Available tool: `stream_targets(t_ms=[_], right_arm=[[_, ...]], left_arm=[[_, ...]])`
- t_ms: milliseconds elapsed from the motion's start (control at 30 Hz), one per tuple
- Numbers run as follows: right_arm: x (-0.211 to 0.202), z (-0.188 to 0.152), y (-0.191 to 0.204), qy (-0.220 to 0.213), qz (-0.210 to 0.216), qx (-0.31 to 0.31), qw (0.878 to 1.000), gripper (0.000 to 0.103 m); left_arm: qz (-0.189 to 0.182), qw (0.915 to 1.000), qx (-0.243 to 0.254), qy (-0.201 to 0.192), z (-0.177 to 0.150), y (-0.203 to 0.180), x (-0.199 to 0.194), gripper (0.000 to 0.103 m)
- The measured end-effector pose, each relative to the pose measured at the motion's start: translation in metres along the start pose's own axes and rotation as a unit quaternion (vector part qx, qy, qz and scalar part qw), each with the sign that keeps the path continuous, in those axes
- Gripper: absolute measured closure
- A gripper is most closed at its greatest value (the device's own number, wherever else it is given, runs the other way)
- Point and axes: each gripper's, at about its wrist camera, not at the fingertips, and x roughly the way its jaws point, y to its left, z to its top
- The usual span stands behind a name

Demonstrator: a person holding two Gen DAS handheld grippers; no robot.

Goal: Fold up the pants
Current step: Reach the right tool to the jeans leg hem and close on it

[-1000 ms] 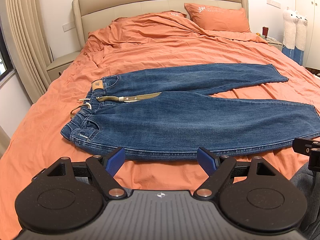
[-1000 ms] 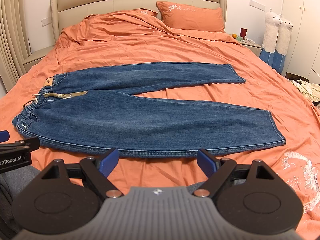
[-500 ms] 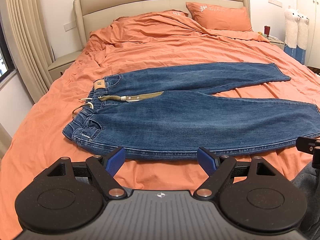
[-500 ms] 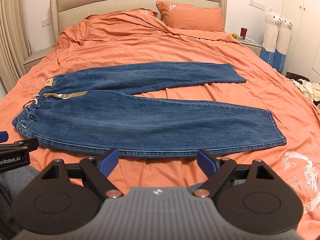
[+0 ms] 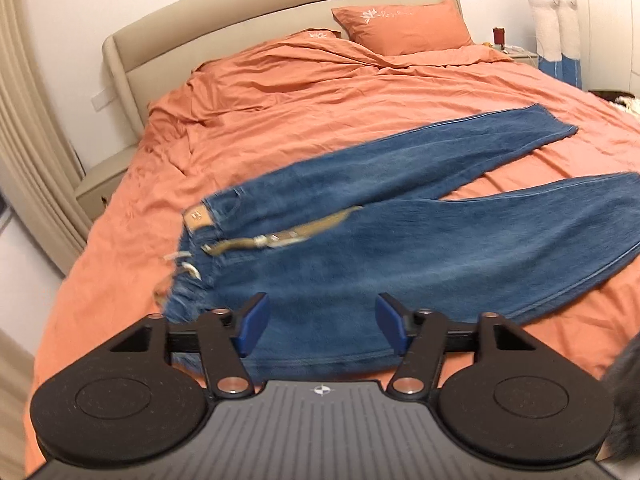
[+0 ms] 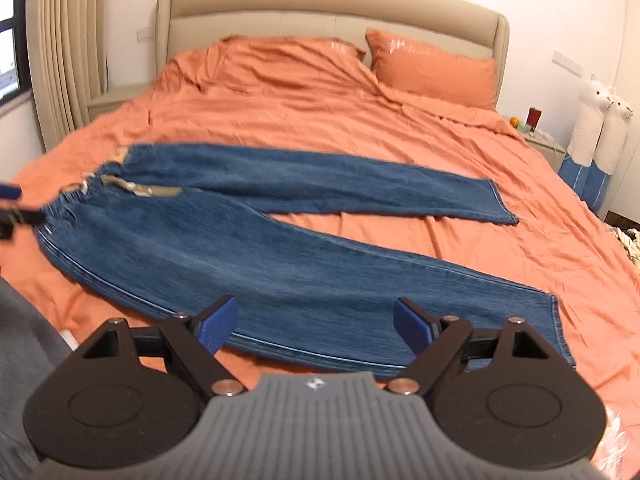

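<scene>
blue denim pants (image 5: 400,248), plain orange bedsheet (image 5: 320,112), beige headboard (image 6: 328,12)

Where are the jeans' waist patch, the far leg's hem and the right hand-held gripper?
waist patch (image 5: 199,216), left wrist view, middle of the tan label.
far leg's hem (image 6: 502,204), right wrist view, cuff edge.
right hand-held gripper (image 6: 316,326), right wrist view, midway between fingertips.

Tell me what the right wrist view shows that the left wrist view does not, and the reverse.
Only the right wrist view shows the window, the near leg's hem and the left gripper's tip at the picture's left edge. Only the left wrist view shows the open left gripper over the waist end. Both share the jeans spread flat on the orange bed, one pillow and two plush toys.
</scene>
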Motion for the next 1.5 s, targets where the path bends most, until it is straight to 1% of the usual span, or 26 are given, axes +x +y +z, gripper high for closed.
stream_targets(t_ms=[67,100,133,167,233,267,333,367,400,533,600,667,700,767,833,900,933,967,1000,1067,1133,1233,1300,1400,1433,1500], right_arm=[[0.011,0.003,-0.015,0.021,0.003,-0.004,1.000,0.023],[0.017,0.004,-0.022,0.029,0.008,-0.010,0.999,0.028],[0.023,0.006,-0.029,0.037,0.013,-0.018,0.999,0.037],[0.030,0.007,-0.035,0.049,0.015,-0.026,0.998,0.040],[0.045,0.008,-0.052,0.072,0.013,-0.035,0.997,0.050],[0.051,0.009,-0.061,0.082,0.014,-0.035,0.996,0.053],[0.064,0.010,-0.080,0.103,0.013,-0.032,0.994,0.066],[0.069,0.009,-0.088,0.111,0.010,-0.032,0.993,0.069],[0.075,0.010,-0.098,0.119,0.006,-0.034,0.992,0.070],[0.090,0.012,-0.133,0.141,-0.004,-0.041,0.989,0.070],[0.094,0.009,-0.144,0.154,-0.002,-0.057,0.986,0.070],[0.099,0.008,-0.151,0.170,0.004,-0.073,0.983,0.070],[0.100,0.006,-0.156,0.179,0.008,-0.083,0.980,0.070],[0.099,0.002,-0.162,0.194,0.016,-0.115,0.974,0.070],[0.099,-0.005,-0.170,0.209,0.017,-0.147,0.967,0.070],[0.099,-0.014,-0.178,0.229,0.010,-0.173,0.958,0.070],[0.101,-0.017,-0.182,0.238,0.006,-0.184,0.954,0.070],[0.103,-0.021,-0.186,0.248,0.004,-0.196,0.949,0.070],[0.105,-0.026,-0.189,0.256,0.001,-0.211,0.943,0.070],[0.111,-0.034,-0.192,0.262,0.002,-0.233,0.937,0.071],[0.116,-0.043,-0.192,0.267,0.008,-0.253,0.930,0.070],[0.127,-0.054,-0.188,0.274,0.022,-0.271,0.922,0.070],[0.135,-0.062,-0.185,0.276,0.020,-0.281,0.919,0.070],[0.145,-0.071,-0.181,0.269,0.015,-0.292,0.918,0.071],[0.144,-0.073,-0.180,0.262,0.009,-0.296,0.919,0.081],[0.138,-0.073,-0.180,0.242,0.005,-0.301,0.922,0.088]], left_arm=[[-0.014,0.9997,0.020,-0.002,0.003,0.015,0.008,0.036],[-0.024,0.9990,0.037,-0.003,0.004,0.022,0.012,0.036],[-0.033,0.9976,0.061,-0.002,0.004,0.027,0.018,0.036],[-0.040,0.9956,0.084,-0.001,0.004,0.032,0.023,0.036],[-0.058,0.9903,0.125,0.011,0.002,0.042,0.037,0.036],[-0.065,0.9874,0.143,0.020,0.000,0.048,0.045,0.036],[-0.076,0.9793,0.181,0.050,-0.007,0.055,0.063,0.034],[-0.077,0.9738,0.203,0.068,-0.012,0.057,0.073,0.031],[-0.081,0.9669,0.226,0.088,-0.019,0.059,0.084,0.029],[-0.088,0.9326,0.314,0.155,-0.050,0.054,0.126,0.029],[-0.093,0.9182,0.345,0.171,-0.064,0.048,0.140,0.028],[-0.092,0.9069,0.369,0.181,-0.075,0.043,0.152,0.027],[-0.092,0.9049,0.375,0.178,-0.078,0.040,0.157,0.027],[-0.090,0.9049,0.379,0.171,-0.084,0.035,0.161,0.028],[-0.077,0.9030,0.390,0.163,-0.088,0.029,0.163,0.033],[-0.072,0.9051,0.391,0.151,-0.089,0.027,0.160,0.056],[-0.073,0.9094,0.381,0.149,-0.088,0.029,0.158,0.062],[-0.073,0.9157,0.367,0.147,-0.086,0.032,0.156,0.071],[-0.070,0.9230,0.349,0.145,-0.083,0.035,0.153,0.076],[-0.058,0.9390,0.312,0.134,-0.074,0.039,0.147,0.083],[-0.042,0.9539,0.273,0.118,-0.064,0.042,0.138,0.085],[-0.018,0.9685,0.229,0.097,-0.051,0.043,0.128,0.087],[-0.005,0.9728,0.212,0.093,-0.043,0.039,0.127,0.087],[0.009,0.9759,0.196,0.095,-0.036,0.032,0.126,0.088],[0.014,0.9767,0.192,0.095,-0.035,0.031,0.126,0.088],[0.021,0.9792,0.180,0.091,-0.031,0.031,0.123,0.089]])
